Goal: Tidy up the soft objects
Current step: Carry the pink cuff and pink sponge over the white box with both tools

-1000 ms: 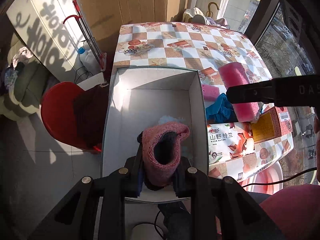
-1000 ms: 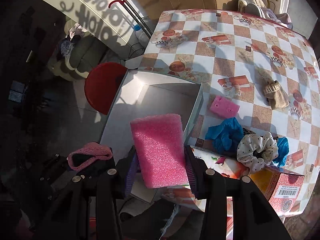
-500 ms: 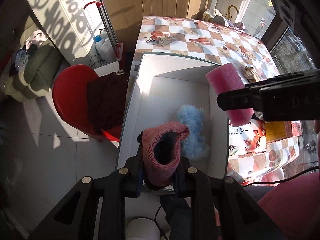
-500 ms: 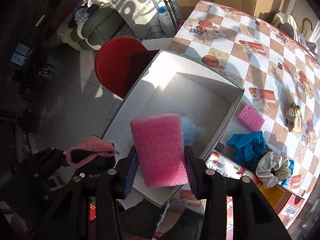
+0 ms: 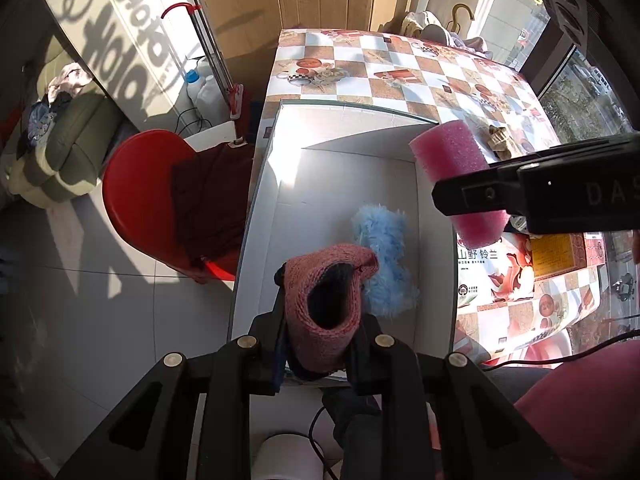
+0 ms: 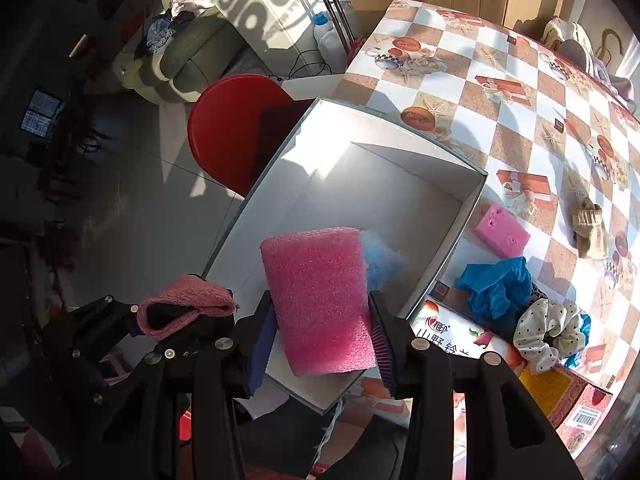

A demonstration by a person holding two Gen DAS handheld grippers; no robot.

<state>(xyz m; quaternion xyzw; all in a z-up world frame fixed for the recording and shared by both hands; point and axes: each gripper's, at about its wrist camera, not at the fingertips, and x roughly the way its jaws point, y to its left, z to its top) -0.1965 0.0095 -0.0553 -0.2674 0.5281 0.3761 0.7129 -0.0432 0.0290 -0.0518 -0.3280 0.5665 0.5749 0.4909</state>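
The white box (image 5: 344, 184) sits open at the near corner of the checkered table (image 5: 400, 64), its near end jutting past the table edge; inside it lies one fluffy blue thing (image 5: 386, 256), resting on the floor of the box toward the right wall; the rest of the floor is bare white card, part sunlit and part shaded.

My left gripper (image 5: 322, 320) is drawn in narrow around a pink knitted piece (image 5: 328, 300) with a dark lining, its open mouth facing up; I hold it above the near end of the box, just beside the blue thing as the left wrist camera sees it. My right gripper (image 6: 320, 316) is clamped at a middling width on a pink foam block (image 6: 320, 300), both pads pressed flat to its sides; the block hangs over the box interior near the right wall, partly covering the blue thing from the right wrist camera.

Out on the table, beyond the right wall of the box, lie a smaller pink foam piece (image 6: 502, 230), a crumpled blue cloth (image 6: 500, 288), a white dotted scrunchie (image 6: 548, 332) and a beige knitted piece (image 6: 590, 228); a printed carton (image 6: 460, 340) lies against the box's right wall; a red chair (image 5: 148, 200) stands on the floor to the left of the box.
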